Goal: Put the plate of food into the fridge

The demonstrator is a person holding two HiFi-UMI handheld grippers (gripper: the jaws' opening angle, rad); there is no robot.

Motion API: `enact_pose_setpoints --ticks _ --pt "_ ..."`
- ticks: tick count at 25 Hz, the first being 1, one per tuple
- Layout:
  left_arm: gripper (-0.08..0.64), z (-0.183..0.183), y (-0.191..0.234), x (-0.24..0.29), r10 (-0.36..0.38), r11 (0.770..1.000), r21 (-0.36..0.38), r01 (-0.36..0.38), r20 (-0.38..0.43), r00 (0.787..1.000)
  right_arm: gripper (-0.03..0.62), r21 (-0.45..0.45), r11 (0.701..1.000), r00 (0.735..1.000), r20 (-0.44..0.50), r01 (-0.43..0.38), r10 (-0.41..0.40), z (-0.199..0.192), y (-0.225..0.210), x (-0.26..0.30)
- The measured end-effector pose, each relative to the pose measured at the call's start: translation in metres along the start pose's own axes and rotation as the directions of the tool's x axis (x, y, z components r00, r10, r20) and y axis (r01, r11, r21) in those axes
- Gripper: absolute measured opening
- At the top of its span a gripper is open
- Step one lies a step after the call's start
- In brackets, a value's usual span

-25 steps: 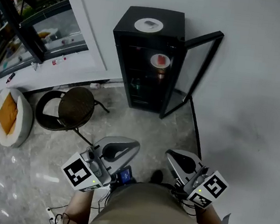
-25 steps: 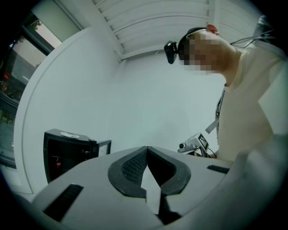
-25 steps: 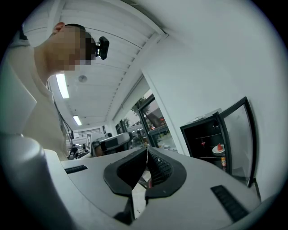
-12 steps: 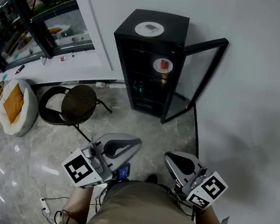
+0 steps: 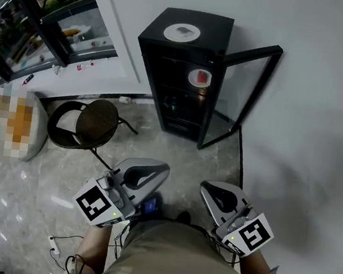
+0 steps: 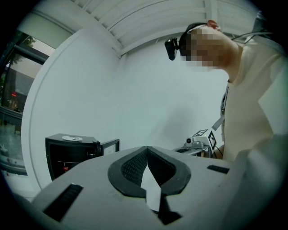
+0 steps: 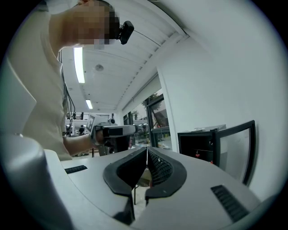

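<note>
Both clenched: left gripper [image 6: 146,148] and right gripper [image 7: 147,149], pads pressed flat together, nothing between them, held level by the waist and well apart from the fridge [image 5: 148,67]. Its door [image 5: 246,93] swung wide open.

On an upper shelf inside, near the shelf's front edge: a plate [image 5: 199,78] with something red on it. On the fridge's top, about the middle: a second plate [image 5: 182,32] with a small dark piece. Unclear which to treat as the task's; going by the one inside, probably done already.

Handling, as a guess: stiff, thin-rimmed, smooth and likely slippery under the pads. Light to moderate in weight. Breakable if ceramic, but too small here to tell the material. Best taken at the near rim, one pad above and one below, clear of the food, and kept level to avoid spilling.

No brand, label or writing legible anywhere. Only black-and-white square markers [image 5: 94,207] on the gripper cubes.
</note>
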State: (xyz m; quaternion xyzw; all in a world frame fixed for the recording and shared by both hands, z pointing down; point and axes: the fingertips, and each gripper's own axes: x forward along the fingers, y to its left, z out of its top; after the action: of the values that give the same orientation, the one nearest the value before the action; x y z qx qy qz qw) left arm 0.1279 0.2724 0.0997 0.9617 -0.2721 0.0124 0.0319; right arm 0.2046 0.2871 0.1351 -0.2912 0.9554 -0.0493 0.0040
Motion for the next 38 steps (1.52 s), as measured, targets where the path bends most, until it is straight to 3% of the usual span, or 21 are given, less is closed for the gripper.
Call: enact_pose_setpoints --ticks 11,20,38 --pt "0.011 -0.002 0.016 0.01 -0.071 0.997 -0.011 0.071 0.004 0.997 0.023 0.059 0.996 0.998 -0.019 0.067 -0.066 -0.002 -0.01 0.006" --pt "0.011 -0.008 0.05 0.008 -0.155 0.986 -0.06 0.156 0.018 0.988 0.023 0.067 0.988 0.988 -0.071 0.142 -0.137 -0.006 -0.009 0.038" --pt "0.011 -0.003 0.149 -0.029 -0.127 0.988 -0.069 0.135 0.109 0.986 0.023 0.042 0.987 0.982 -0.114 0.157 -0.151 0.0 -0.023 0.138"
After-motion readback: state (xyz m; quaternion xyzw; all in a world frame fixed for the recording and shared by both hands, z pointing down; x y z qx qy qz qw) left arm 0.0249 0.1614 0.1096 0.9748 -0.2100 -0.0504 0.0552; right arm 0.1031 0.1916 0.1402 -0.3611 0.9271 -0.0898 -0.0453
